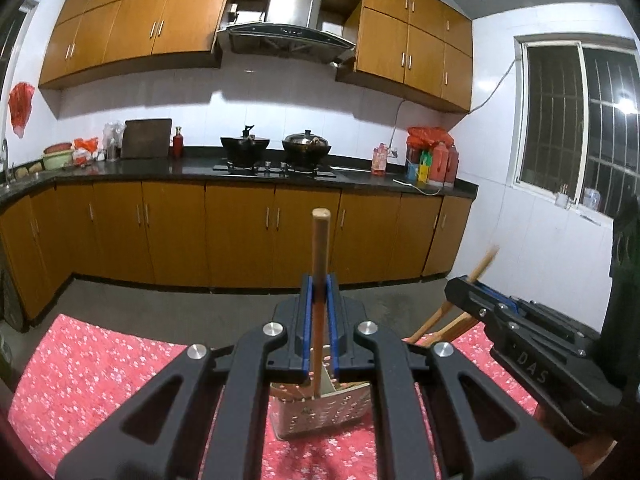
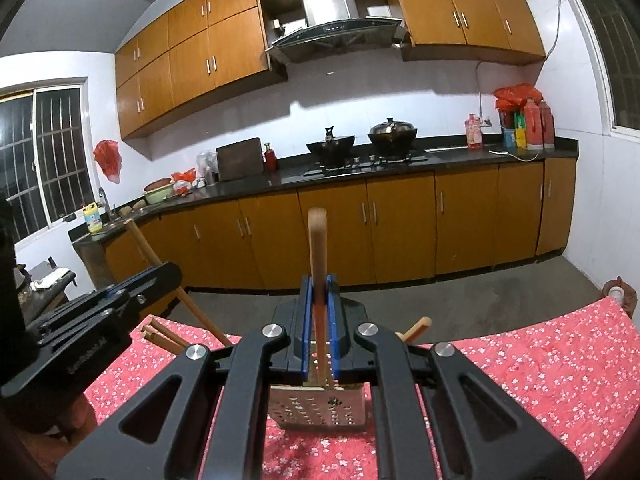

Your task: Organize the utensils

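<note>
My left gripper [image 1: 319, 294] is shut on a round wooden utensil handle [image 1: 320, 240] that stands upright, its lower end inside a perforated metal utensil holder [image 1: 320, 412] on the red floral tablecloth [image 1: 100, 368]. My right gripper [image 2: 319, 294] is shut on a flat wooden utensil handle [image 2: 318, 240], also upright with its lower end in the same holder [image 2: 320, 408]. Each gripper shows in the other's view: the right one [image 1: 468, 280] at the right, the left one [image 2: 168, 270] at the left. More wooden handles [image 2: 164, 336] lean out of the holder.
The table's far edge [image 2: 520, 328] drops to a grey floor. Beyond it run orange kitchen cabinets [image 1: 240, 232] and a black counter with two pots on a stove [image 1: 276, 152]. A window [image 1: 580, 128] is on the right wall.
</note>
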Demonstrator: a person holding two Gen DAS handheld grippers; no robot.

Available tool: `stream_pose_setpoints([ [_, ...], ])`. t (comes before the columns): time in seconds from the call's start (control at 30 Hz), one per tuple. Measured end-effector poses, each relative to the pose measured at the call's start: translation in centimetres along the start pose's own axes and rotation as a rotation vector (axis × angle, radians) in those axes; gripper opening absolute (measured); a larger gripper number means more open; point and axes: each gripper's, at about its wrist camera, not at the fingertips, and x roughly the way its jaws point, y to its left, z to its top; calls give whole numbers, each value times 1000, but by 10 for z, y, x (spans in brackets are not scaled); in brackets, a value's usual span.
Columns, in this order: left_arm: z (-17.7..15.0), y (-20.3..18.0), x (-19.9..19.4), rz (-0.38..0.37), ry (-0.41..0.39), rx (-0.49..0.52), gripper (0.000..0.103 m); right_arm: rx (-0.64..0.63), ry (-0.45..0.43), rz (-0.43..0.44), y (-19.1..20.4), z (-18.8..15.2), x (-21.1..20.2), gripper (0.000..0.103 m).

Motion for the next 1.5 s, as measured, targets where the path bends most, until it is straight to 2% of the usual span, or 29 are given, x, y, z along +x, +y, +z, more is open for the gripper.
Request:
stream_pose_setpoints([
  [0.07, 1, 3, -4, -1, -11, -14, 27, 7, -7, 3, -2, 1, -5, 14],
  [0.17, 6, 7, -13, -4, -28, -32, 29, 15, -31, 5, -5, 6, -14, 24],
  [0.27, 11, 16, -31, -9, -53, -67, 34, 15, -62, 5, -7, 9, -28, 24],
  [0.33, 12, 21, -44, -4, -67, -75, 37, 15, -88, -3, -10, 8, -45, 31],
  [0.5, -2, 33, -86, 47, -82, -44, 49, -14, -123, -31, -11, -6, -82, 62],
  [0.53, -9, 34, -95, 64, -82, -29, 54, -30, -128, -41, -9, -13, -92, 66],
  [0.6, -26, 36, -113, 97, -79, 4, 62, -56, -137, -56, -4, -24, -105, 85],
  [0.7, -49, 35, -134, 136, -68, 42, 78, -97, -144, -86, 4, -47, -126, 97],
  [0.77, -66, 34, -149, 156, -66, 59, 91, -112, -142, -109, 9, -63, -138, 101],
  [0.87, -90, 27, -172, 189, -75, 82, 99, -98, -132, -121, 15, -87, -154, 101],
  [1.1, -146, 8, -206, 239, -71, 120, 99, -108, -77, -188, 23, -137, -172, 101],
  [1.2, -172, 1, -207, 264, -32, 144, 99, -111, -22, -203, 24, -159, -173, 101],
  [1.5, -220, 1, -211, 255, 61, 65, 99, -101, 34, -247, 25, -207, -187, 101],
])
